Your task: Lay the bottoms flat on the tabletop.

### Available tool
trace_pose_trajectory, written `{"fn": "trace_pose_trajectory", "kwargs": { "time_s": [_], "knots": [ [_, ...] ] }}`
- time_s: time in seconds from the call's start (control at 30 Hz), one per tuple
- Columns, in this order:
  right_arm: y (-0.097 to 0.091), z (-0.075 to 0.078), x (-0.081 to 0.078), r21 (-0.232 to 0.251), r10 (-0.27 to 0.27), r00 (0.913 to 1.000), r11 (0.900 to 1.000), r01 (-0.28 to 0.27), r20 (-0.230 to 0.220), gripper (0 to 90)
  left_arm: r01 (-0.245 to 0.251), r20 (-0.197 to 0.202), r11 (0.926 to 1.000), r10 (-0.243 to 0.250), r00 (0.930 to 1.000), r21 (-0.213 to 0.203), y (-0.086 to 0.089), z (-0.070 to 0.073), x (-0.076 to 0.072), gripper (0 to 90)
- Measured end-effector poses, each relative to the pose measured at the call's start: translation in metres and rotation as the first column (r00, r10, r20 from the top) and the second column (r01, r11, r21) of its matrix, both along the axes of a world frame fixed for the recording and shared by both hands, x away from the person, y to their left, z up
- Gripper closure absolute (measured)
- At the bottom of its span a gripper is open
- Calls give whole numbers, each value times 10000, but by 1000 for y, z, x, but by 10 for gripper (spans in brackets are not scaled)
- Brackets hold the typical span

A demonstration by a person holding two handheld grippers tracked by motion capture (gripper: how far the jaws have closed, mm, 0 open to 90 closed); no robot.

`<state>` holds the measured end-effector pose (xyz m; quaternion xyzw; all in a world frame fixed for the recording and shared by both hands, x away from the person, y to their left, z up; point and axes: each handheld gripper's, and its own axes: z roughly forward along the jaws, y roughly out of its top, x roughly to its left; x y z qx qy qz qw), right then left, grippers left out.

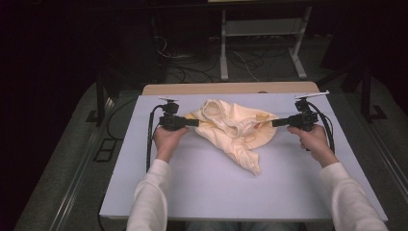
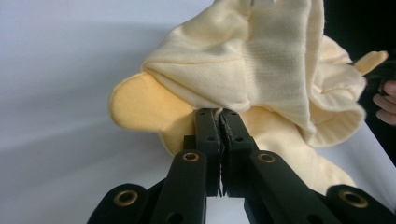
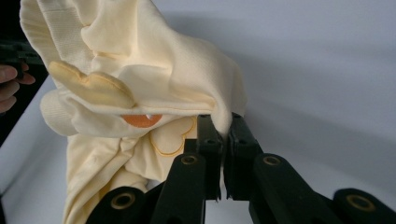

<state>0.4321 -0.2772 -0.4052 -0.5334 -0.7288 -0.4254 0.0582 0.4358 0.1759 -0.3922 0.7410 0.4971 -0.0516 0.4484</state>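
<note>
A crumpled pale yellow garment [image 1: 233, 129] with an orange patch lies bunched in the middle of the light grey table top [image 1: 202, 187], one end trailing toward the front. My left gripper [image 1: 197, 122] is shut on the garment's left edge; in the left gripper view the jaws pinch a fold of the cloth [image 2: 243, 60] at my left gripper [image 2: 219, 114]. My right gripper [image 1: 274, 123] is shut on the garment's right edge, and my right gripper [image 3: 223, 122] bites the fabric [image 3: 154, 70] just above the table.
A wooden strip [image 1: 231, 88] borders the table's far edge. Beyond it stand a white metal frame [image 1: 262, 33] and loose cables on the dark floor. Sleeved forearms [image 1: 149, 197] come in from the front.
</note>
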Motion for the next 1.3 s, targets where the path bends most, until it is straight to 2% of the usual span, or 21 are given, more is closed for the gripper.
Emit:
{"fn": "trace_pose_trajectory", "kwargs": {
  "time_s": [0.07,0.17,0.27,0.47,0.53,0.7,0.8,0.9,0.97,1.1,1.23,1.27,1.3],
  "knots": [
    [1,2,-5,128,88,9999,9999,-87,-93,850,92,-5,9999,-92,10000,79,5,6,-5,871],
    [3,1,-13,491,166,9996,9987,-155,-238,850,178,79,9998,-178,9998,-34,12,10,-15,872],
    [8,-2,-19,651,290,9989,9975,-265,-380,850,301,148,9995,-301,9994,16,15,9,-23,874],
    [17,-4,-27,1009,590,9959,9935,-519,-682,850,144,201,9999,-143,9997,-44,29,9,-33,876],
    [19,-3,-27,1166,667,9946,9915,-572,-793,850,46,227,9998,-42,9997,-172,36,14,-33,876],
    [27,-3,-26,1691,845,9883,9836,-625,-1266,850,-194,345,9998,190,9992,106,52,35,-35,877],
    [34,-7,-28,1916,1081,9814,9785,-767,-1589,850,-376,453,9989,363,9983,290,63,47,-34,877],
    [41,-11,-30,1721,1214,9818,9804,-956,-1460,849,-558,456,9978,542,9975,353,65,46,-28,877],
    [43,-15,-32,1412,1218,9867,9843,-1061,-1078,849,-612,445,9976,598,9972,322,60,38,-24,876],
    [41,-22,-32,683,1057,9917,9926,-1007,-734,845,-685,437,9975,676,9968,188,49,20,-17,877],
    [35,-25,-32,-52,747,9965,9972,-750,-385,843,-754,325,9965,743,9967,357,40,5,-13,876],
    [35,-25,-32,-332,626,9976,9974,-636,-291,843,-791,298,9962,780,9965,358,38,2,-12,876],
    [35,-25,-32,-866,515,9986,9949,-519,-72,842,-782,283,9964,773,9966,338,38,0,-12,876]
  ]
}}
